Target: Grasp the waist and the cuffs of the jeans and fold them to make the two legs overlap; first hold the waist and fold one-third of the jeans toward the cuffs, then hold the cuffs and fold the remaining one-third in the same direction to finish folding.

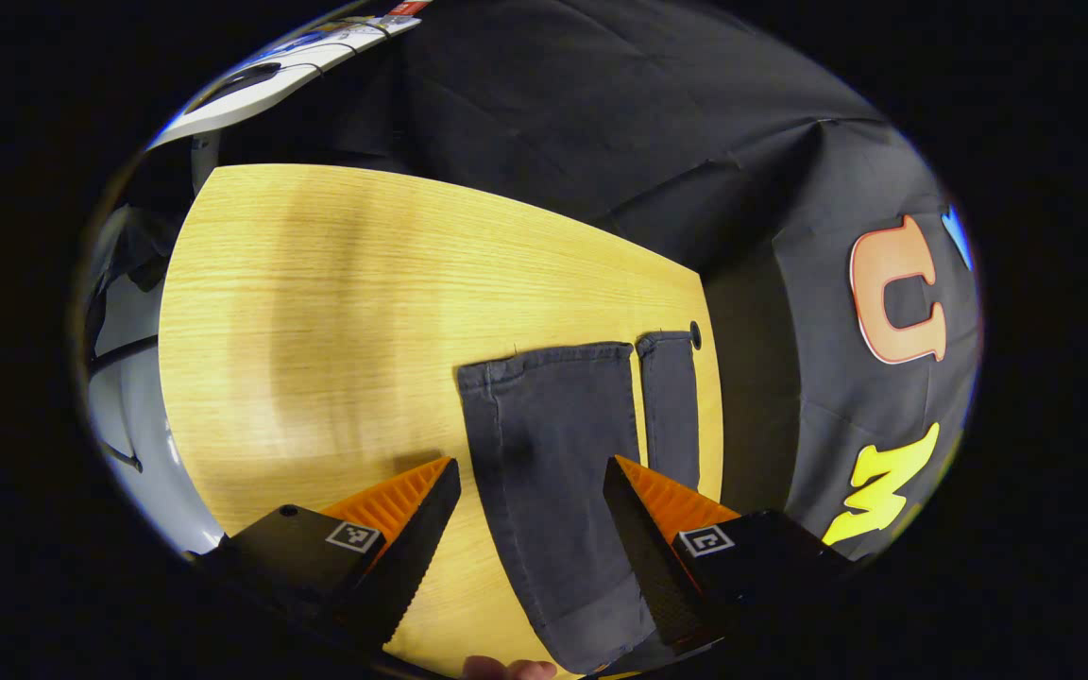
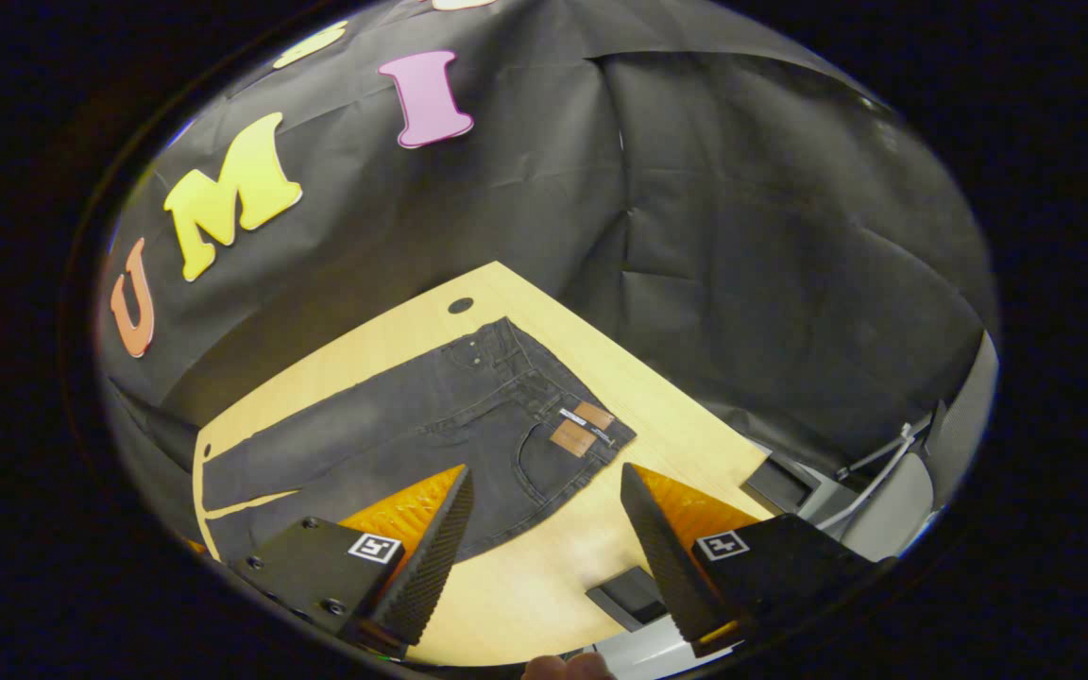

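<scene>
Dark grey jeans (image 2: 412,425) lie spread flat on the wooden table (image 2: 544,576), waist (image 2: 553,397) with tan labels toward the right, legs running left. The left gripper view looks down on the two leg ends: the nearer leg (image 1: 553,453) and the farther leg (image 1: 670,406), their cuffs (image 1: 544,359) toward the table's middle. My left gripper (image 1: 532,486) hangs open above the nearer leg, touching nothing. Over the seat of the jeans near the table's front edge, my right gripper (image 2: 546,501) is open and holds nothing.
A round cable hole (image 1: 695,332) sits in the table near the farther cuff. Bare tabletop (image 1: 317,312) stretches beyond the cuffs. A dark flat object (image 2: 634,597) and grey chair parts (image 2: 884,472) lie past the table's edge. A fingertip (image 1: 506,669) shows at the bottom.
</scene>
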A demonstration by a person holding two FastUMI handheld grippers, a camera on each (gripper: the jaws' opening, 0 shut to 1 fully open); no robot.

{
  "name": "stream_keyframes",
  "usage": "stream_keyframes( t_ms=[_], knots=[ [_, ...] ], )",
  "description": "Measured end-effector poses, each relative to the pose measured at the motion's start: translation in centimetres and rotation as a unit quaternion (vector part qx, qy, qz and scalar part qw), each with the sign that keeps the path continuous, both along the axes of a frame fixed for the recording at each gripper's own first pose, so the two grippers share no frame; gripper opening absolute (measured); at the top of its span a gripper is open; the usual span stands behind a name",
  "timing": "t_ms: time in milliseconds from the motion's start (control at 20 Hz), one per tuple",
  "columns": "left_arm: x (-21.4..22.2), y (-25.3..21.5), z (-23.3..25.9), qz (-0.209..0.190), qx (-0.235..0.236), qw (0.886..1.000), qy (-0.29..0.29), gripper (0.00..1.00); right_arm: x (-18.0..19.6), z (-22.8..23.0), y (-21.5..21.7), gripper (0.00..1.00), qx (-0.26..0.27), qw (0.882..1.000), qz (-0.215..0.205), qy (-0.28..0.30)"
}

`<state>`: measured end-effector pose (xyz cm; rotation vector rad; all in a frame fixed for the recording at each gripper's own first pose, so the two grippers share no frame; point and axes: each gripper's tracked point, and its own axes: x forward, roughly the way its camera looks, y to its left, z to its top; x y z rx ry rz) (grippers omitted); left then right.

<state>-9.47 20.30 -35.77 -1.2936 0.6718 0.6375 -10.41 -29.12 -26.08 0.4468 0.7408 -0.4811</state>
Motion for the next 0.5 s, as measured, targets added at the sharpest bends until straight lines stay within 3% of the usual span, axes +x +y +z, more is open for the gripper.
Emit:
stream_keyframes(
  t_ms=[300, 350, 400, 500],
  knots=[
    [1.8, 1.1, -1.0, 0.005, 0.002, 1.000, 0.004, 0.99, -0.3, -4.1, 0.6, 0.99, 0.117, 0.992, -0.048, 0.018],
    [2.0, 1.3, -1.2, 0.006, 0.004, 1.000, 0.005, 0.98, -0.3, -4.7, 0.5, 0.94, 0.130, 0.990, -0.055, 0.021],
    [2.2, 1.2, -1.2, 0.004, 0.007, 1.000, 0.007, 0.98, -0.3, -5.2, 0.5, 0.99, 0.140, 0.988, -0.060, 0.025],
    [2.8, 1.3, -1.3, -0.001, 0.013, 1.000, 0.006, 0.98, -0.2, -6.2, 0.3, 0.99, 0.152, 0.986, -0.068, 0.029]
  ],
)
